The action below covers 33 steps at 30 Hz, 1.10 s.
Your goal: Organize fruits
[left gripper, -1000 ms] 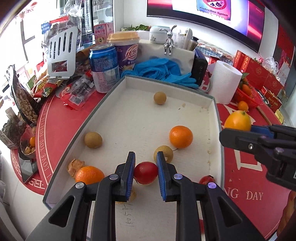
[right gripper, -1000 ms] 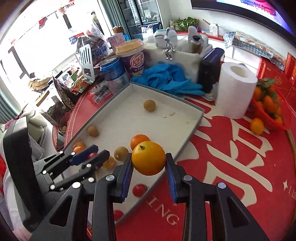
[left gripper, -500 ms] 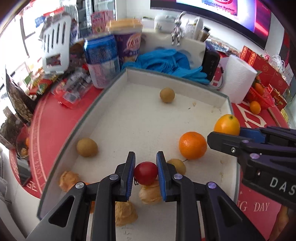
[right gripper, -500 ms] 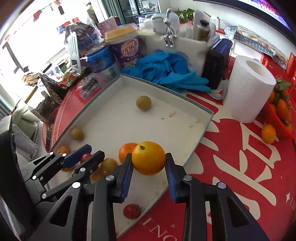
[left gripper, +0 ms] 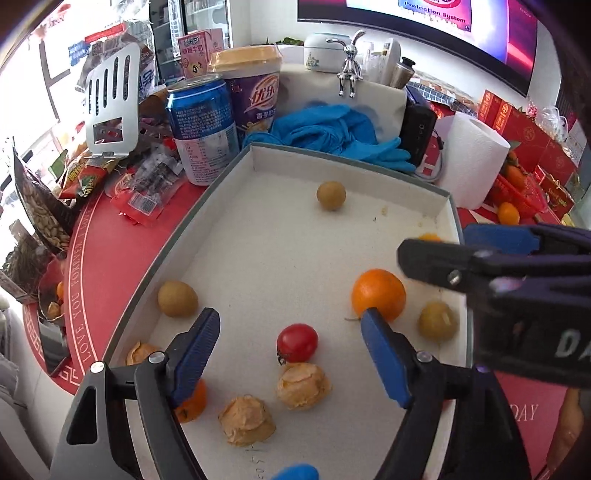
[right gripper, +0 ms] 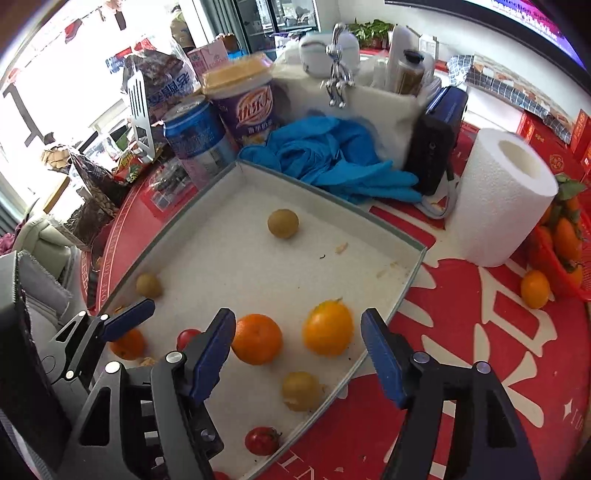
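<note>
red cloth with white lettering covers the table, crowded at the back with a blue can, a purple cup, blue gloves, a paper roll and snack packets; a big screen hangs on the wall behind. a shallow grey-rimmed white tray sits in the middle.

in the tray lie a glossy red cherry tomato, a round deep orange, a paler yellow-orange citrus near the right rim, several dull olive-brown round fruits and papery tan husked ones. a second small tomato lies near the tray's near corner.

the left gripper has just been opening and its jaws stand wide, the cherry tomato resting on the tray floor between them, clear of both pads. the right gripper has just been opening too; its jaws are spread, the yellow-orange citrus lying between them in the tray, touching neither pad, with the deep orange just beside the left pad.
</note>
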Available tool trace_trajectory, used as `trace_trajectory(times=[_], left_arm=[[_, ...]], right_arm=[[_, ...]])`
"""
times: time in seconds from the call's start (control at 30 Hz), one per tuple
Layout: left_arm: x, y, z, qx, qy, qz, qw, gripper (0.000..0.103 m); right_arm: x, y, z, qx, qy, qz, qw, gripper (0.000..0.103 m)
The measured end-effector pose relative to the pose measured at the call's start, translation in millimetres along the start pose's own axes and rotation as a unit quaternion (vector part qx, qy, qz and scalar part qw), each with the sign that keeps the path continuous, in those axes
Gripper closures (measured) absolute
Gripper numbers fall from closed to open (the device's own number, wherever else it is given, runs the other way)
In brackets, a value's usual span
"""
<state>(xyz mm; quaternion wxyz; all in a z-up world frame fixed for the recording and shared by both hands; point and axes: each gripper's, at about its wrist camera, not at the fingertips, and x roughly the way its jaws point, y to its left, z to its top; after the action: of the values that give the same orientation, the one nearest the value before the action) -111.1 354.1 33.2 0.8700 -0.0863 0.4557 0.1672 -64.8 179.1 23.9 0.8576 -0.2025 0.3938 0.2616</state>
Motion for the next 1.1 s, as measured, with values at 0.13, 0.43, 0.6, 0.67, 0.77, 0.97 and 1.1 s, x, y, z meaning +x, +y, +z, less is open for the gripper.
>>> trace_trajectory(times=[0.13, 0.43, 0.6, 0.67, 0.77, 0.97, 1.1], left_arm=[[-8.0, 0.8, -4.0, -0.004, -0.005, 0.015, 0.9999, 0.009], [-13.2, -5.0, -16.4, 0.005, 0.007, -0.011, 0.9999, 0.009], [-4.0, -7.2, -27.6, 0.007, 0.034, -0.018, 0.9992, 0.009], [-5.6, -8.3, -30.5, 0.011, 0.032, -0.013, 0.9993, 0.009], [-2.0, -11.3, -35.9, 0.025, 0.038, 0.004, 0.9989, 0.008], [-0.3, -5.0, -43.2, 0.02, 0.042, -0.008, 0.9989, 0.001], [-5.6, -6.8, -45.1, 0.031, 0.035, 0.006, 0.9989, 0.001]], right_arm=[[-9.4, -1.4, -3.3, 0.001, 0.006, -0.007, 1.0, 0.0], [-22.1, -2.4, -20.5, -0.007, 0.013, -0.038, 0.999, 0.0], [-14.8, -4.6, -31.8, -0.019, 0.036, -0.082, 0.996, 0.0], [-5.7, -6.7, -40.1, -0.019, 0.056, -0.088, 0.994, 0.0], [4.6, -9.1, -52.1, -0.016, 0.078, -0.084, 0.993, 0.0], [2.6, -8.7, -60.9, -0.016, 0.094, -0.062, 0.993, 0.0], [0.7, -3.4, -63.3, -0.019, 0.103, -0.059, 0.993, 0.0]])
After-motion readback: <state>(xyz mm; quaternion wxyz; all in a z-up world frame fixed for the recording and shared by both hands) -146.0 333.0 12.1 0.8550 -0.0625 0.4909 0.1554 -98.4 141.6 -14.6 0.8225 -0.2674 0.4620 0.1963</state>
